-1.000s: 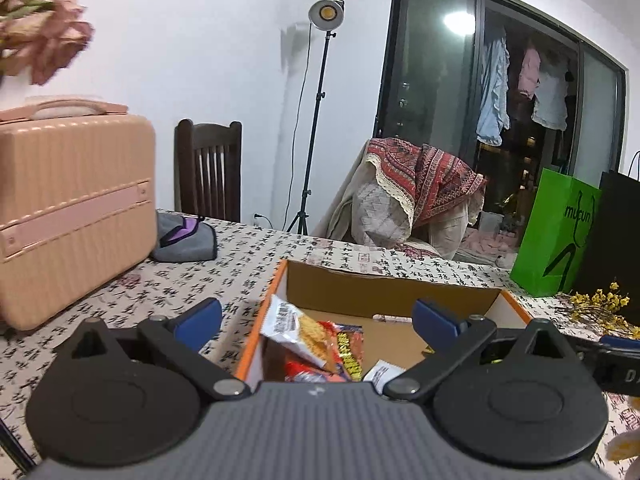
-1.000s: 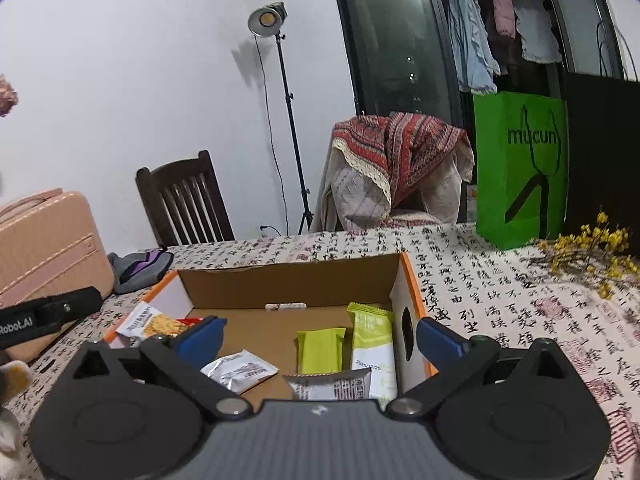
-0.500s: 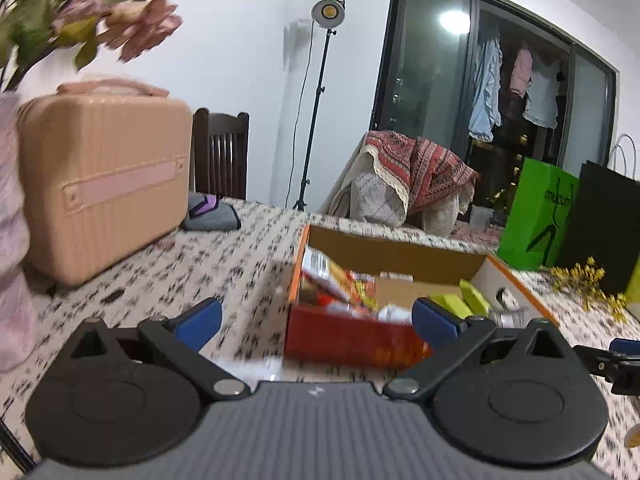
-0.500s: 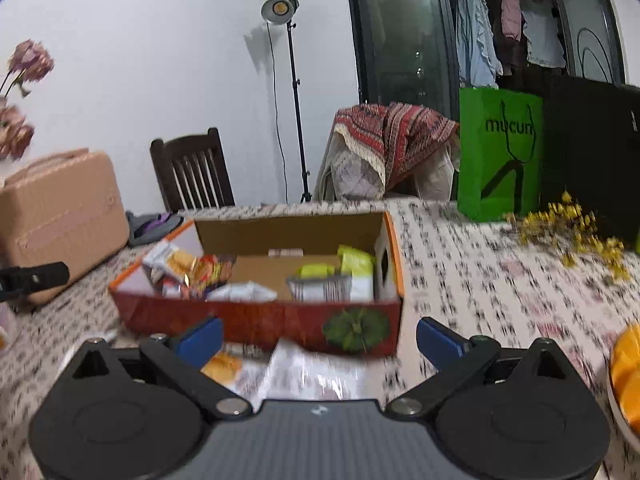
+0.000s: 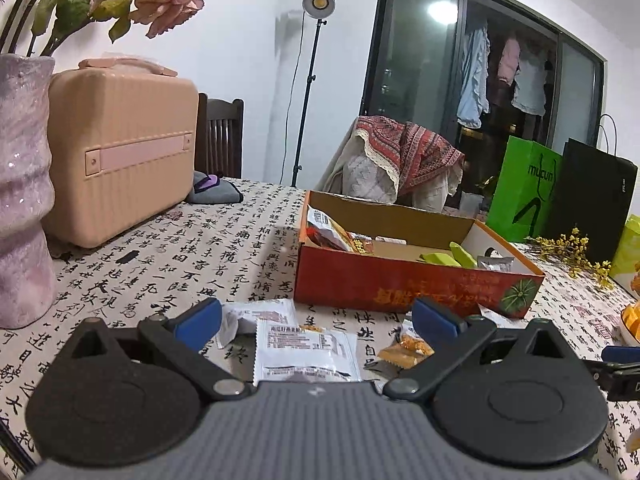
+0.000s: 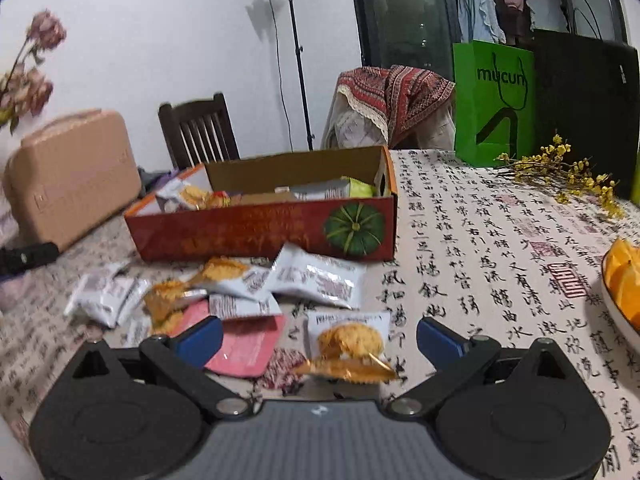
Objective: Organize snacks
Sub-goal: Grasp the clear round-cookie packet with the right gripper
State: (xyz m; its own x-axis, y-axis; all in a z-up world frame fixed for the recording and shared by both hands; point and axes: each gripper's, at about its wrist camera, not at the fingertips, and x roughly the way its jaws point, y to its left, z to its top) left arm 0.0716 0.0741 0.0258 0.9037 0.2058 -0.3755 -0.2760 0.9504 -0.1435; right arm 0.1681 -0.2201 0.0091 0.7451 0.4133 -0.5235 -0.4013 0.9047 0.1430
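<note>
The left gripper (image 5: 316,318) hangs over the calligraphy-printed tablecloth (image 5: 172,264) with its blue-tipped jaws spread wide and nothing between them; a flat white snack packet with printed label text (image 5: 306,350) lies on the cloth below the gap, not gripped. The right gripper (image 6: 319,334) is likewise spread wide and empty, poised above a white packet showing a round golden cracker (image 6: 349,336), with a pink flat sachet (image 6: 244,344) beside its left finger. More loose white and orange snack packets (image 6: 224,280) lie scattered on the cloth in front of the red cardboard box with a green pumpkin picture (image 6: 272,228). The open box already holds several packets, orange-printed ones at its left end and green ones (image 5: 452,256) towards its right.
</note>
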